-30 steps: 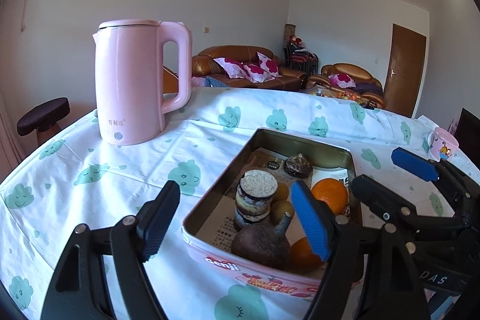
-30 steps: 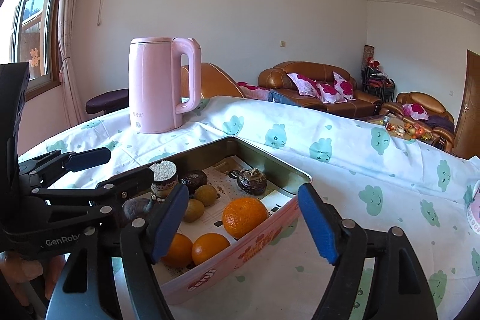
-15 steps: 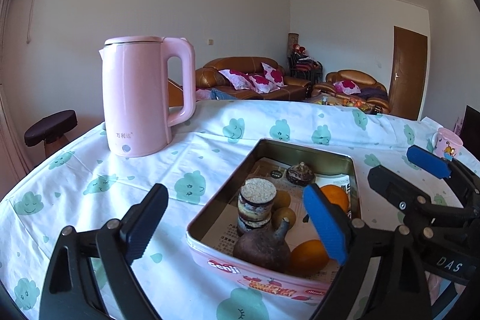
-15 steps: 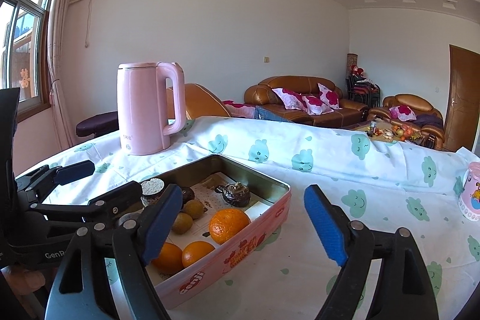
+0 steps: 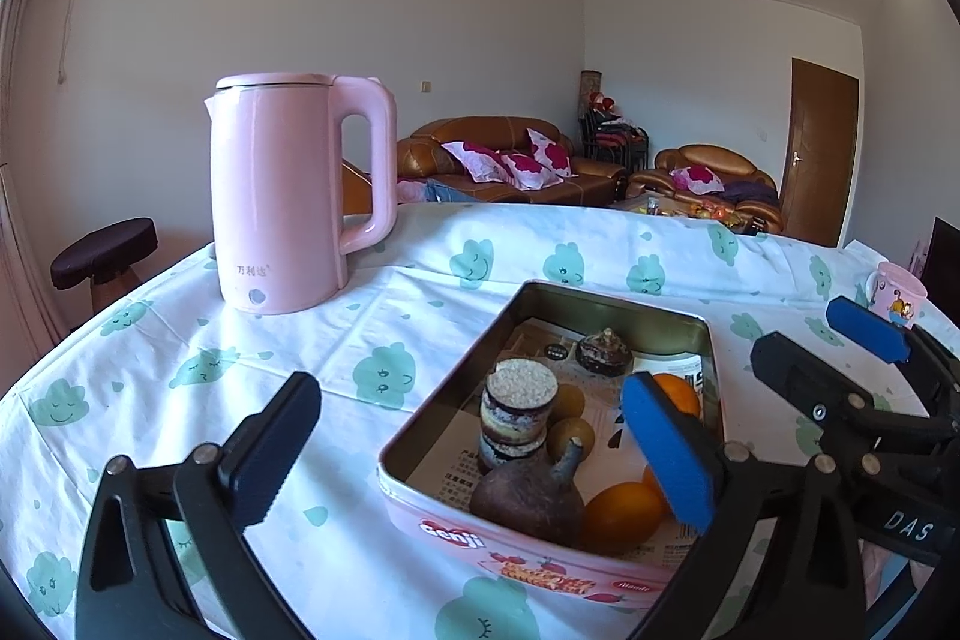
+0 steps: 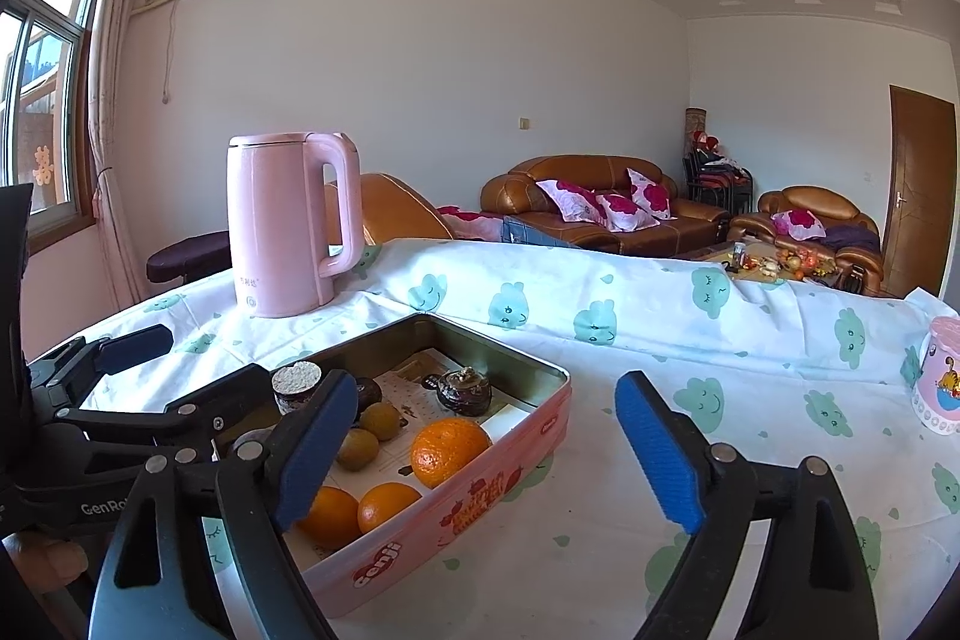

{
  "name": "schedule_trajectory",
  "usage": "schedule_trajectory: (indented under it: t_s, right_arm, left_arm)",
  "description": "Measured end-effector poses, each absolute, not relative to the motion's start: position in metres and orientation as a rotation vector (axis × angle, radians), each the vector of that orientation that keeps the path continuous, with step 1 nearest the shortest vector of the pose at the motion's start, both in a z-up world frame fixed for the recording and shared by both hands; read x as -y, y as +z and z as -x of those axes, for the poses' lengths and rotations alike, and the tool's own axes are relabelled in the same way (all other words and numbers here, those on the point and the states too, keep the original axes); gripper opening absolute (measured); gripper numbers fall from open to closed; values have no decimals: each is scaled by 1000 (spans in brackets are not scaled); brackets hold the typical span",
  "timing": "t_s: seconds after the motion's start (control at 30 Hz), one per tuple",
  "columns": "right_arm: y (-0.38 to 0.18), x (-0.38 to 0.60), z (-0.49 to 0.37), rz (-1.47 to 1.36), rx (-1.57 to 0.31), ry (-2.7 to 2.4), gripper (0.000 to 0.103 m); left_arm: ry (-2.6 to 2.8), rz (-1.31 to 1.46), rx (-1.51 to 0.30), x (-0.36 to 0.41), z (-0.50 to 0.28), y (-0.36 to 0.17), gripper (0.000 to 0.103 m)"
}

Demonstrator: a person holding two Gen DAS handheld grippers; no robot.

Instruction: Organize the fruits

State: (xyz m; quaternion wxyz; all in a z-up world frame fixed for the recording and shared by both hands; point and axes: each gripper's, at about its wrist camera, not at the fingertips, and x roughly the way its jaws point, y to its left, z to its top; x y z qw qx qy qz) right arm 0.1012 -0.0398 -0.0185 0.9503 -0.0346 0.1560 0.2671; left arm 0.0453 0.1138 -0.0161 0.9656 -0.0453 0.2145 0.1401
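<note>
A pink metal tin (image 5: 600,293) (image 6: 501,343) lined with printed paper stands on the cloud-print tablecloth. In it lie three oranges (image 6: 450,451), small brown fruits (image 6: 359,448), a dark round fruit with a stem (image 5: 528,499), a dark capped fruit (image 6: 463,391) and a cork-topped stack (image 5: 519,409). My left gripper (image 5: 468,391) hovers just before the tin's near-left corner, its jaws opening with nothing gripped. My right gripper (image 6: 483,400) is at the tin's right side, jaws also opening and empty. Each gripper shows in the other's view: left gripper (image 6: 180,370), right gripper (image 5: 840,346).
A tall pink kettle (image 5: 282,196) (image 6: 282,220) stands behind the tin to the left. A pink printed cup (image 5: 897,295) (image 6: 939,376) sits at the table's far right. Sofas, a stool and a door lie beyond the table. A hand (image 6: 36,556) holds the left gripper.
Both grippers' jaws have spread wider over the last second. Both views have tilted up a little, so the tin and kettle sit lower in the frames. The fruit in the tin has not moved.
</note>
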Motion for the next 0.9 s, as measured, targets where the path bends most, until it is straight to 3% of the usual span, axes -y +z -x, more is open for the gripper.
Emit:
schedule_trajectory:
  t_s: [0.9]
  right_arm:
    - [-17,42,-100,66,-313,538,90]
  left_arm:
    - [287,84,-423,-112,-44,-16,103]
